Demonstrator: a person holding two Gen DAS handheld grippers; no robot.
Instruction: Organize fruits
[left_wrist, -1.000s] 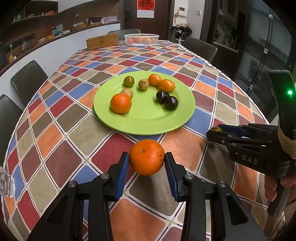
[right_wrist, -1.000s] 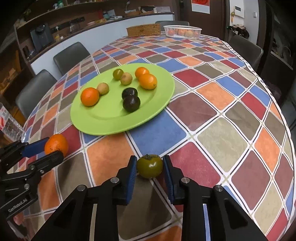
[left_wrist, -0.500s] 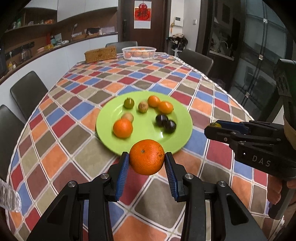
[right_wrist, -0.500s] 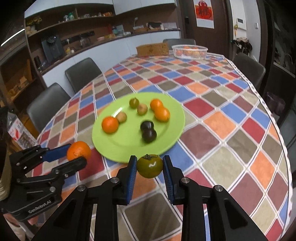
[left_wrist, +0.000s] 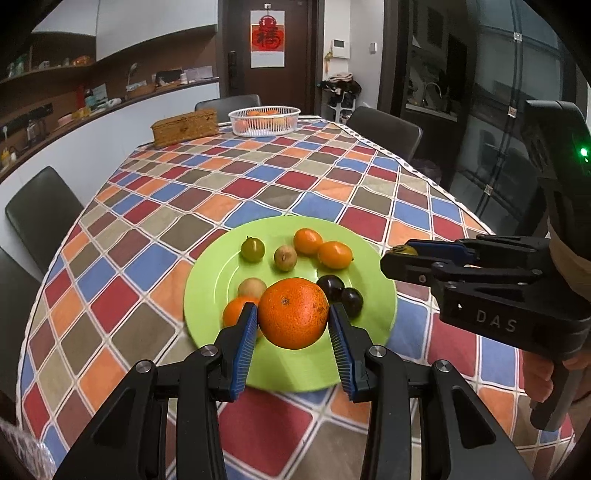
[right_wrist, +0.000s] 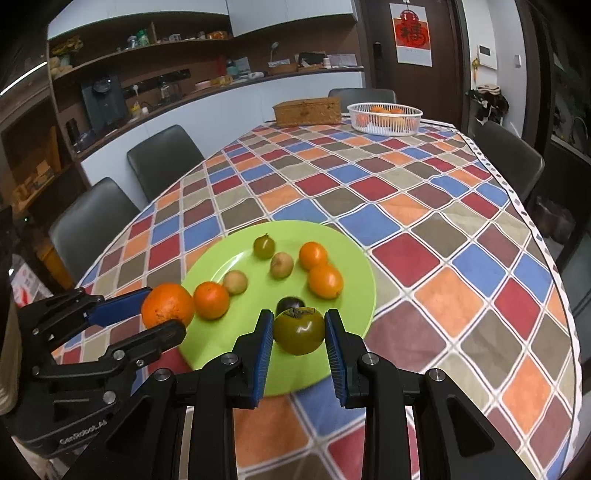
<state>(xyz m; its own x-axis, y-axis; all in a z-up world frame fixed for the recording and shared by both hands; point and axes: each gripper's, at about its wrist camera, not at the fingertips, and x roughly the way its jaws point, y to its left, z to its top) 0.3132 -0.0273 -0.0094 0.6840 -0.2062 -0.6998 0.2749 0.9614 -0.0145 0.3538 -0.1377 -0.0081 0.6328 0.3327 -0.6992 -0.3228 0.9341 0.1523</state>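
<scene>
Seven fruits on one green plate: three oranges, one green, two tan, two dark plums, so eight by that tally. Large orange gripped in left tool. Green persimmon clamped in right tool. Both above plate's near edge on checkered worktop. One white basket, far end.
</scene>
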